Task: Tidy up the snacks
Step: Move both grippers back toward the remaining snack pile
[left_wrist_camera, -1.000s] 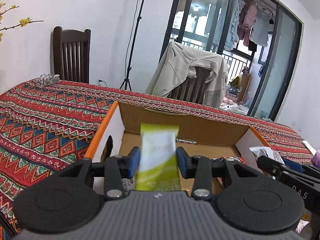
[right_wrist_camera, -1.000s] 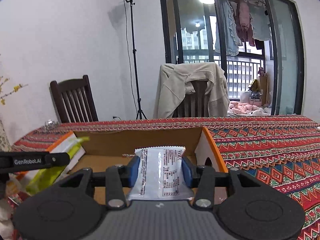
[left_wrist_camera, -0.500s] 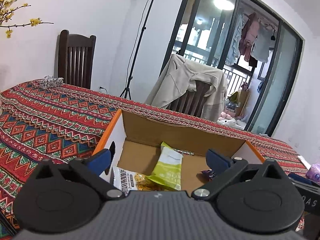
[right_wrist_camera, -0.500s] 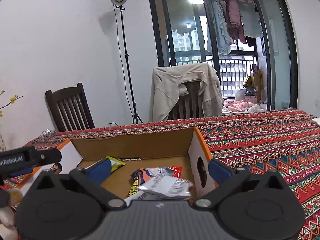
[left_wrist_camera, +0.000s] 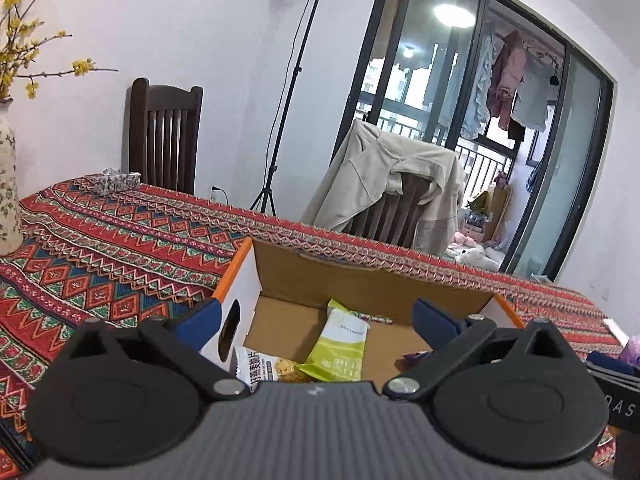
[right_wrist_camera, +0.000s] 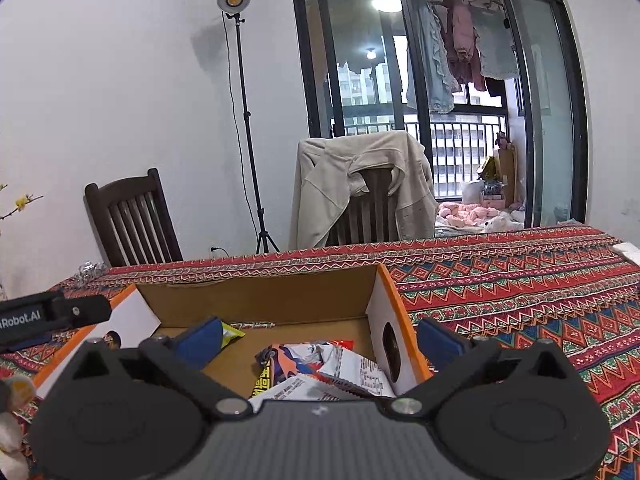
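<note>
An open cardboard box (left_wrist_camera: 360, 280) with orange-edged flaps stands on the patterned tablecloth; it also shows in the right wrist view (right_wrist_camera: 256, 300). A green snack packet (left_wrist_camera: 338, 350) lies inside it beside a white packet (left_wrist_camera: 258, 368). My left gripper (left_wrist_camera: 316, 318) is open and empty above the box's near left part. In the right wrist view a white packet (right_wrist_camera: 352, 376) lies on several colourful packets (right_wrist_camera: 296, 360) by the box's right wall. My right gripper (right_wrist_camera: 320, 340) is open and empty above them.
A vase with yellow blossoms (left_wrist_camera: 8, 184) stands at the table's left. Two wooden chairs (left_wrist_camera: 164, 136) stand behind the table, one draped with a beige jacket (left_wrist_camera: 384, 184). A light stand (right_wrist_camera: 244, 120) rises by the wall. Loose snacks (right_wrist_camera: 12, 420) lie left of the box.
Both grippers opened and let go: the green packet and the white packet dropped into the box. Both grippers then rose and drew back a little.
</note>
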A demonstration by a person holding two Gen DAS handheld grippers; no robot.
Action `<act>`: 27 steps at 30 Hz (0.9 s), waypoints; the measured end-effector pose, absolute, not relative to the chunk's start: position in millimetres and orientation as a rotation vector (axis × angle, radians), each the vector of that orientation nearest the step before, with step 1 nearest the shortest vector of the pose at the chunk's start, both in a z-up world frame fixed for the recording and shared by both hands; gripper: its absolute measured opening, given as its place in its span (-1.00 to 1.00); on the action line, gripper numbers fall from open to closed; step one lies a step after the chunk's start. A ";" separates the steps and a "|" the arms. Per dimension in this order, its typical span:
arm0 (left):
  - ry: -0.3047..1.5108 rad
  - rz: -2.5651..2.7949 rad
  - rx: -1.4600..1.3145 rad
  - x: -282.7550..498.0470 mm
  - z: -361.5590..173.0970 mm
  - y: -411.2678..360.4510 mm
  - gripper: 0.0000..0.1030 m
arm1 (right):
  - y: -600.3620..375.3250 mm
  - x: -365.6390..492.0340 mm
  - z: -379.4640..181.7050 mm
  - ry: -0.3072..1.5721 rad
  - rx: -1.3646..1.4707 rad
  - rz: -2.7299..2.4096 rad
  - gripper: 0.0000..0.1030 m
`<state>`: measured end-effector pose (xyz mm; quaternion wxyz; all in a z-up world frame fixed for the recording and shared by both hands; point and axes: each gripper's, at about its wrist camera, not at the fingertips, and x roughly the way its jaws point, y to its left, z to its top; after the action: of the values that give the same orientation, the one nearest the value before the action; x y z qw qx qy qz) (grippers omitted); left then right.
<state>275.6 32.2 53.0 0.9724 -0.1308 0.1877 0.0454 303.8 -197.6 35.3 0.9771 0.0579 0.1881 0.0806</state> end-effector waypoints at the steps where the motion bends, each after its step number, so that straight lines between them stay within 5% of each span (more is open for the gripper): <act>1: 0.376 0.091 -0.267 273.6 56.4 32.5 1.00 | -198.2 303.1 37.5 0.381 0.120 0.162 1.00; 27: 0.419 0.092 -0.241 159.9 63.2 31.4 1.00 | -216.3 190.4 46.2 0.407 0.075 0.197 1.00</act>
<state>159.9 31.4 63.2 0.9699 -0.1193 0.2072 0.0457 190.4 -216.3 46.2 0.9738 0.0369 0.2019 0.0975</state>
